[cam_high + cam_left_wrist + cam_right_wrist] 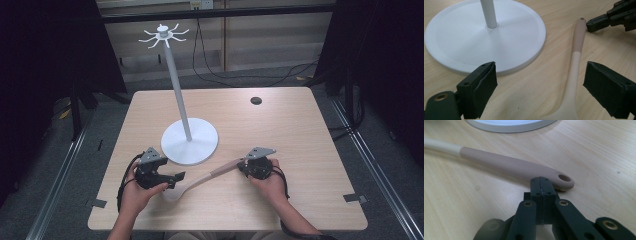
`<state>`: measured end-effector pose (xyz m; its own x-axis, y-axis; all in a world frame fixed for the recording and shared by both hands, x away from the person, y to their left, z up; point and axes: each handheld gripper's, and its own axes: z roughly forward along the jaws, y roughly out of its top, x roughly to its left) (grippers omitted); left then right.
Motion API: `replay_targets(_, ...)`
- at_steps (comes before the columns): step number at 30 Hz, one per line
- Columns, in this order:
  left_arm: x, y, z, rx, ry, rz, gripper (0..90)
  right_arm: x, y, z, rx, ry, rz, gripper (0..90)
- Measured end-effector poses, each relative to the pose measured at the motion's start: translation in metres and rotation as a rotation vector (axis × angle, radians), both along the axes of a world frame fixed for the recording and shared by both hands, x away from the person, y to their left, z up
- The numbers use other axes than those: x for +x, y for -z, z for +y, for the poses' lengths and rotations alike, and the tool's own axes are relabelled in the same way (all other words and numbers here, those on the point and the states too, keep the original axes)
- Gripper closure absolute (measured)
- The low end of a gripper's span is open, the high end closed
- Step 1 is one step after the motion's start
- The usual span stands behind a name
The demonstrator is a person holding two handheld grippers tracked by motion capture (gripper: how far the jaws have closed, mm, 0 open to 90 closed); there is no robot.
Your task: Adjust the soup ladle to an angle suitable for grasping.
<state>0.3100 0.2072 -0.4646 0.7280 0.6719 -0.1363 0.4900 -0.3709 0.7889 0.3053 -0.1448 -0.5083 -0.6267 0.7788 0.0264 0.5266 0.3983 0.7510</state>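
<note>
A long spoon (200, 179) lies flat on the wooden table, with a cream bowl and shaft and a pinkish-beige handle (506, 163) that has a hole at its end. My left gripper (175, 181) is open near the bowl end. In its own view the jaws (541, 72) straddle the shaft (574, 70) without touching it. My right gripper (242, 165) is shut on nothing. Its closed tips (541, 182) press against the side of the handle end, by the hole. A white stand (190, 141) with a round base, a tall pole and hooks on top (164, 35) stands just behind the spoon.
The stand's base (486, 45) lies close to the left gripper's left jaw. A dark round grommet (256, 100) sits at the table's far right. Black cables run over the floor behind the table. Bare wood lies to the right of the stand.
</note>
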Motion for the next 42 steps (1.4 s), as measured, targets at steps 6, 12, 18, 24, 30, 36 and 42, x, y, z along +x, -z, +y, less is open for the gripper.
replay_targets(6, 0.001, 0.0, -0.001, 0.004, 0.004, 0.002, 11.1, 0.009, -0.001, 0.006, -0.003, 0.024, 0.008, 90.0)
replay_targets(12, 0.002, 0.0, 0.001, 0.009, 0.003, 0.001, 11.1, 0.017, 0.001, 0.01, 0.001, 0.03, -0.001, 90.0)
replay_targets(18, 0.003, 0.0, 0.003, 0.013, 0.002, 0.007, 11.1, 0.021, 0.002, 0.013, 0.024, 0.048, 0.006, 90.0)
replay_targets(24, 0.003, -0.001, 0.002, 0.018, 0.005, 0.007, 11.1, 0.016, -0.001, 0.009, 0.057, 0.032, 0.006, 83.1)
replay_targets(30, 0.005, -0.002, -0.002, 0.025, 0.014, 0.018, 11.1, 0.0, -0.013, -0.007, 0.086, 0.018, -0.012, 72.4)
replay_targets(36, 0.007, -0.004, -0.006, 0.045, 0.019, 0.024, 11.3, -0.014, -0.018, -0.026, 0.095, 0.037, -0.009, 58.3)
replay_targets(42, 0.01, -0.006, -0.009, 0.058, 0.018, 0.041, 11.5, -0.029, -0.019, -0.047, 0.107, 0.07, 0.015, 42.7)
